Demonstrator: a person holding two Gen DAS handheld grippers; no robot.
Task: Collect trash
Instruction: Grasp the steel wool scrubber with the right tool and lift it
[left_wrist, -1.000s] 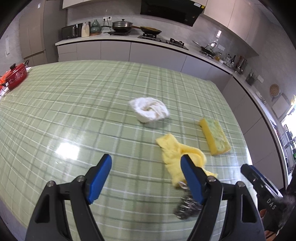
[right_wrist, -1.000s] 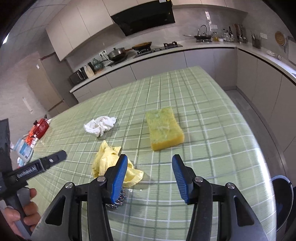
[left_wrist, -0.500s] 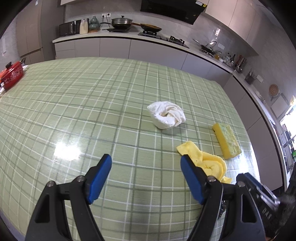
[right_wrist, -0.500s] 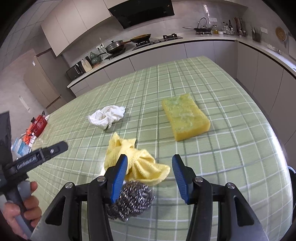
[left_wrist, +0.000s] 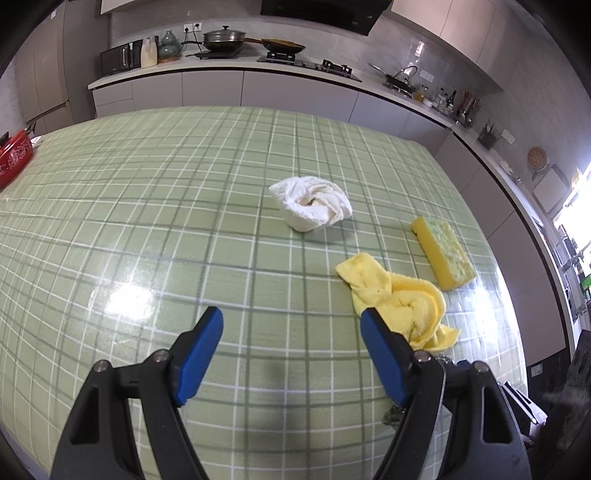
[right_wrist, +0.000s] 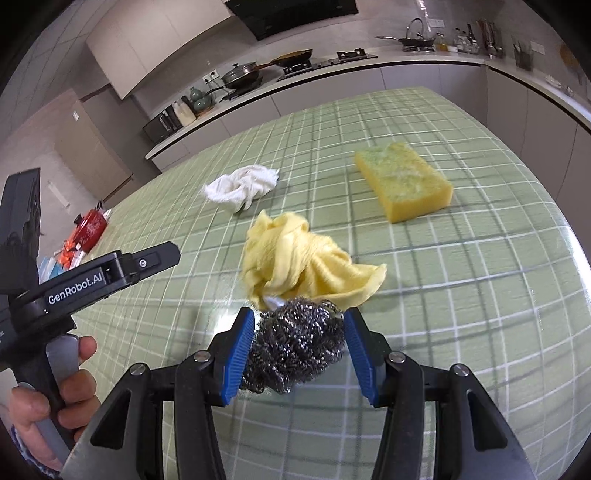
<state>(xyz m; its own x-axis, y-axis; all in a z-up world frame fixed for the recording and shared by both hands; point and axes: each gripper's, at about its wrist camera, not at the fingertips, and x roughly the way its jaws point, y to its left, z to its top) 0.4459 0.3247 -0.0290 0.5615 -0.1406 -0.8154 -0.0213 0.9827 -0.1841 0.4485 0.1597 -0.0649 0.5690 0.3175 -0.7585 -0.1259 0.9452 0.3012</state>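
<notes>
A grey steel-wool scourer (right_wrist: 295, 343) lies on the green checked table (right_wrist: 461, 295), between the blue pads of my right gripper (right_wrist: 298, 314). The jaws stand open around it without squeezing; the left pad brushes it. Just beyond the scourer is a crumpled yellow cloth (right_wrist: 295, 258), with a white rag (right_wrist: 240, 186) and a yellow sponge (right_wrist: 406, 181) farther back. My left gripper (left_wrist: 291, 315) hovers open over bare table with nothing between its fingers. The yellow cloth (left_wrist: 399, 295) sits behind its right finger, and the white rag (left_wrist: 314, 206) and sponge (left_wrist: 443, 251) are ahead.
A red pot (left_wrist: 13, 162) stands at the table's far left edge. A hand (right_wrist: 55, 398) holds the left gripper's body at the left of the right wrist view. Kitchen counters with pans and a hob run behind the table. The table's right edge drops off past the sponge.
My right gripper has moved forward and down, so the scourer now sits between its fingers instead of at its left finger. The left gripper has barely shifted.
</notes>
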